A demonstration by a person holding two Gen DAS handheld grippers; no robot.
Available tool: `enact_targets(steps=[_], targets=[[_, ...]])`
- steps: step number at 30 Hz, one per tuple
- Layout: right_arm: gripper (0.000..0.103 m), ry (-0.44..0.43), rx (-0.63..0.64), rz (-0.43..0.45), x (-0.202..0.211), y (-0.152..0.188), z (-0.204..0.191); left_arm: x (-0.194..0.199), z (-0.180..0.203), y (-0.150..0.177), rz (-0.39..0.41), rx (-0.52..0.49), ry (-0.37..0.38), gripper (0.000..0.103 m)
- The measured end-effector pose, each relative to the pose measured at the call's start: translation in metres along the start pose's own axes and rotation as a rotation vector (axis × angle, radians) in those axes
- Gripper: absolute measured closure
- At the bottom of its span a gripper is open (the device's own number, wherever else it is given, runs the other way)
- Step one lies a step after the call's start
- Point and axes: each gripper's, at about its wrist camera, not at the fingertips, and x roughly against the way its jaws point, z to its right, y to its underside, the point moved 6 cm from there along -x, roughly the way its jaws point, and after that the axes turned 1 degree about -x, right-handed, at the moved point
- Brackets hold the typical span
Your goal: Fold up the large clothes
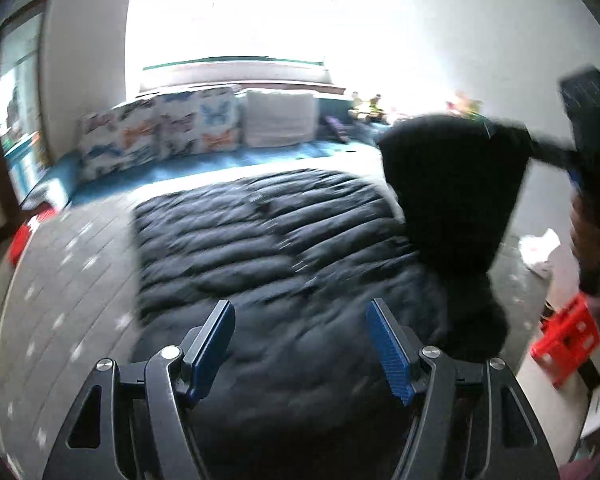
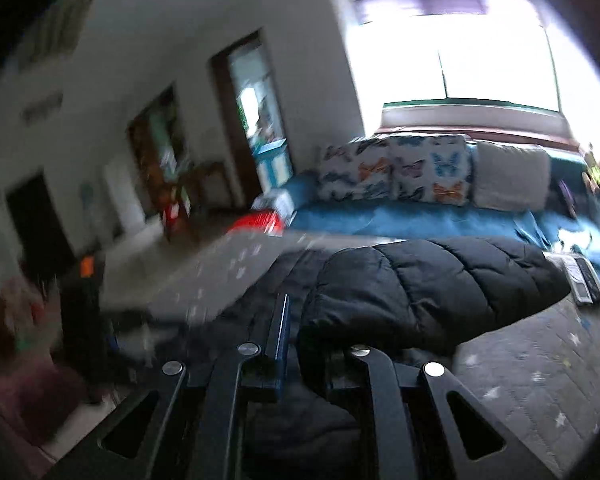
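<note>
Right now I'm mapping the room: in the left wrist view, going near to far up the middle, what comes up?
Left gripper → black quilted jacket → blue sofa seat → butterfly cushions → bright window.

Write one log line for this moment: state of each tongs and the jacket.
left tongs: open, empty | right tongs: shut on black puffer jacket, one part lifted | jacket body: flat on grey mat

Jacket (image 1: 268, 248) on mat (image 1: 84, 264); sofa (image 1: 204, 160) behind; cushions (image 1: 160, 128) on sofa; crate (image 1: 564, 340) right.
</note>
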Motion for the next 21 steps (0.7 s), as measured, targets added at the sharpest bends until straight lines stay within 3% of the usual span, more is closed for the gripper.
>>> enact_targets(steps=[4,8,9,11,13,17,21], targets=[[0.087,0.011,0.128,-0.176,-0.061,0.053,-0.050,0.013,-0.043,0.043,-0.018,0.115,-0.013,0.031],[0.083,0.080,0.246,-0.334,-0.113,0.107,-0.071,0.020,-0.067,0.084,-0.028,0.219,0.007,0.031],[0.081,0.105,0.279,-0.336,-0.116,0.111,-0.074,0.019,-0.068,0.090,-0.028,0.235,0.009,0.031],[0.059,0.132,0.340,-0.333,-0.118,0.115,-0.078,0.020,-0.071,0.102,-0.021,0.272,0.019,0.031],[0.050,0.120,0.353,-0.332,-0.115,0.114,-0.078,0.020,-0.074,0.104,-0.008,0.299,0.027,0.031],[0.049,0.100,0.288,-0.328,-0.105,0.107,-0.069,0.018,-0.088,0.107,0.011,0.356,0.029,0.031],[0.049,0.050,0.145,-0.322,-0.085,0.101,-0.056,0.016,-0.097,0.111,0.011,0.384,0.010,0.031]])
